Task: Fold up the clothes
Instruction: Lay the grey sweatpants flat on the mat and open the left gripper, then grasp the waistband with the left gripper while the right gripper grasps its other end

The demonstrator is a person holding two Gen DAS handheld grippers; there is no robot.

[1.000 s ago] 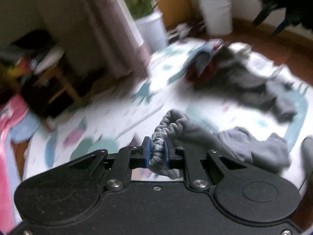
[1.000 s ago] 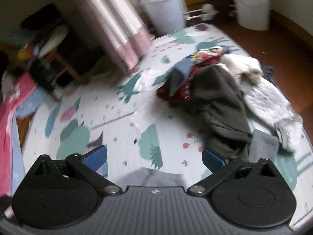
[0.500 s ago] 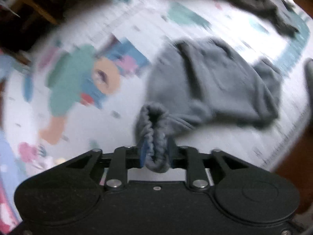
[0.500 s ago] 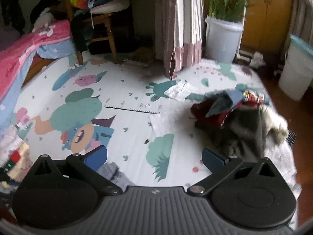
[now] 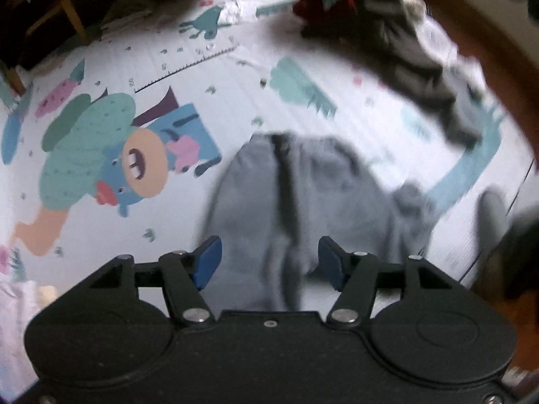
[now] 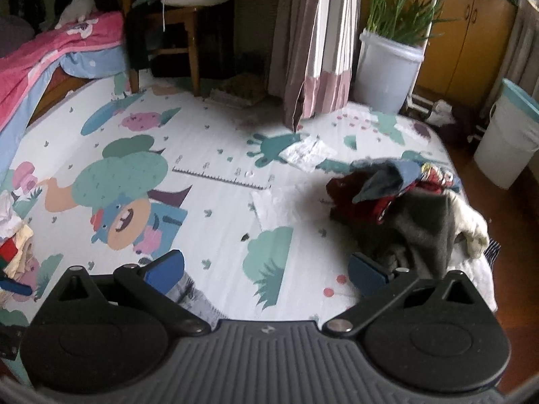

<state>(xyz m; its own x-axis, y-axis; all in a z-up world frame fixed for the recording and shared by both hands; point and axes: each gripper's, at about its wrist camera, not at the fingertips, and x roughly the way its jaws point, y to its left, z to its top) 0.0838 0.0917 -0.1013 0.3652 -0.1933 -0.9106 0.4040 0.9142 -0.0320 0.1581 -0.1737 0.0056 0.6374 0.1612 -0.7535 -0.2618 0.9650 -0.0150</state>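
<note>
Lying spread on the printed play mat [image 5: 235, 77]: one grey garment [image 5: 303, 195], directly ahead of the left gripper [image 5: 269, 262] and just past its fingertips. Soft, pale grey, with a dark seam or fold running down the middle; blurred by motion, so type of garment not clear. Bunched at its right side into a small lump.

Left gripper spread wide, two blue pads [image 5: 209, 259] well apart, nothing between them but the cloth lying below. Whether the pads touch the cloth: cannot tell.

Right gripper [image 6: 266, 269] likewise wide open, two blue pads [image 6: 165, 266], holding nothing, hovering over the mat [image 6: 219, 128]. Just one strip of the grey garment [image 6: 192, 296] visible there, cut off behind the left finger and the gripper body.

One heap of unfolded clothes [image 6: 404, 208] at the right of the mat: dark grey, red, blue and cream pieces tangled together, number of garments impossible to count. Same heap [image 5: 404, 33] smeared and partly cut off at the top of the left view. Second small stack of clothes [image 6: 13, 242] at the mat's left edge, mostly out of frame.

Beyond the mat: one wooden chair [image 6: 188, 27], one striped curtain [image 6: 320, 33], two white buckets, one with a green plant [image 6: 387, 67], one with a teal rim [image 6: 508, 134]. One pink blanket [image 6: 50, 47] at upper left.
</note>
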